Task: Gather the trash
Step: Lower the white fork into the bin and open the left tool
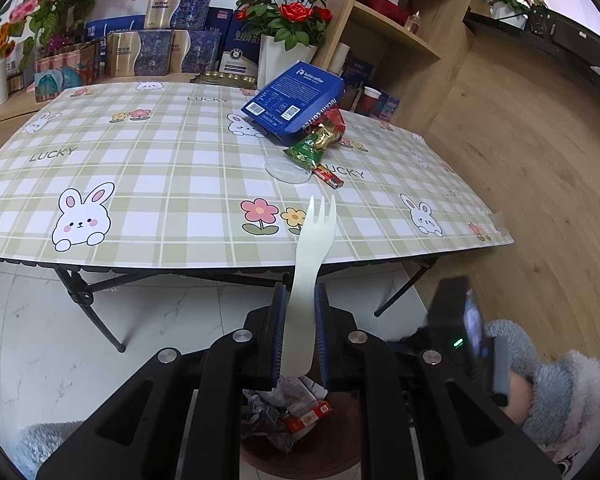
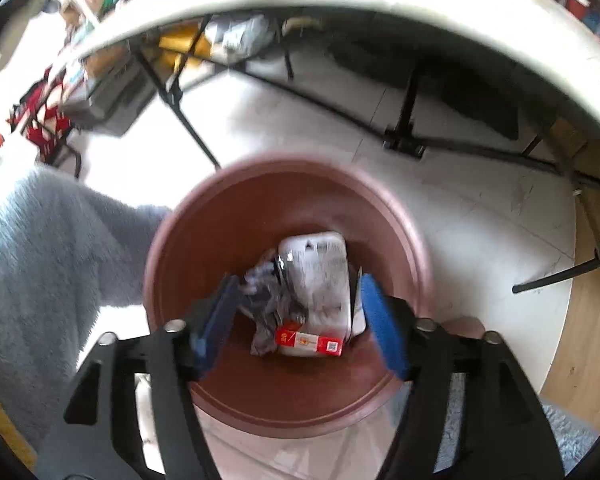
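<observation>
Drop-off step. Right gripper (image 2: 300,316) over round brown plastic bin (image 2: 180,280), fingers apart w/ nothing between; trash lies inside. Left gripper (image 1: 300,332) fingers clamped on white plastic fork (image 1: 306,280), near bench (image 1: 160,184) edge. Next: fork into bin, then far-right wrappers (image 1: 312,148).

Red roses (image 1: 286,4) in white pot beside stacked gift boxes (image 1: 156,46) (behind plaid tbl (image 1: 148,168)), wood shelf (image 1: 400,28) rt.

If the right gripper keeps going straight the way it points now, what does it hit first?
Probably the white tray lying on the trash inside the brown bin. The right gripper, jaws open and empty, points down into the bin's mouth; depth is hard to judge in the blur.
</observation>
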### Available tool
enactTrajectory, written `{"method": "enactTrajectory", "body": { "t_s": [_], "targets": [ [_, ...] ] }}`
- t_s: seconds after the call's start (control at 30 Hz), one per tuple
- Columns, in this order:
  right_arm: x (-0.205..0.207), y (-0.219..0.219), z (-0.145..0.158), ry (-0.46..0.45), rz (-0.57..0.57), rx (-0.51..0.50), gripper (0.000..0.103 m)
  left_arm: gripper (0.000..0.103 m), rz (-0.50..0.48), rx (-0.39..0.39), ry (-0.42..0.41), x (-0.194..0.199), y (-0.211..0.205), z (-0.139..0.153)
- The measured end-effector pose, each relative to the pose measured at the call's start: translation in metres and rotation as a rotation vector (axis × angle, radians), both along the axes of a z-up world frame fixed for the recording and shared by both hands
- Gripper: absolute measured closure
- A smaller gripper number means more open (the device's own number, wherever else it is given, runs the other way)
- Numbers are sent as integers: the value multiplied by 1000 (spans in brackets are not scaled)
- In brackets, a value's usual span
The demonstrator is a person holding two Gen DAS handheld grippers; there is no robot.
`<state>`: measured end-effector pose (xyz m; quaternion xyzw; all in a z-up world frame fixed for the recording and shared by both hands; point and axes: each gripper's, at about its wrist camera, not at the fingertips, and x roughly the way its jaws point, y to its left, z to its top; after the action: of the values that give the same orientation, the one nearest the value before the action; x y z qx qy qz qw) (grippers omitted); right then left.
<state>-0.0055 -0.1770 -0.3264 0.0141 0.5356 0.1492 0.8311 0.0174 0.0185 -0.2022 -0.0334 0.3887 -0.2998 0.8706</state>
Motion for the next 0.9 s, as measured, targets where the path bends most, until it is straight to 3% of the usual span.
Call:
{"method": "enactTrajectory", "body": {
  "t_s": [0.1,0.2,0.33,0.5,0.7,0.9],
  "targets": [
    [-6,-16,30,-114,-64,37,13,89,-27,5,8,-2,-5,-3],
    [-13,-31,53,-206,-98,23,6,89,-77,8,16,-5,-13,-7],
    [-32,-52,84,-367,-135,65,6,89,-144,51,-2,-11,-26,-15],
    [-48,-70,101,-490,-183,-2,6,89,-231,152,-31,-19,-40,-31],
    [-47,-84,87,-465,-244,16,6,89,-288,245,-33,-25,-52,-62],
    [-45,-75,78,-428,-202,15,6,89,-291,244,39,-23,-52,-85]
  ]
}}
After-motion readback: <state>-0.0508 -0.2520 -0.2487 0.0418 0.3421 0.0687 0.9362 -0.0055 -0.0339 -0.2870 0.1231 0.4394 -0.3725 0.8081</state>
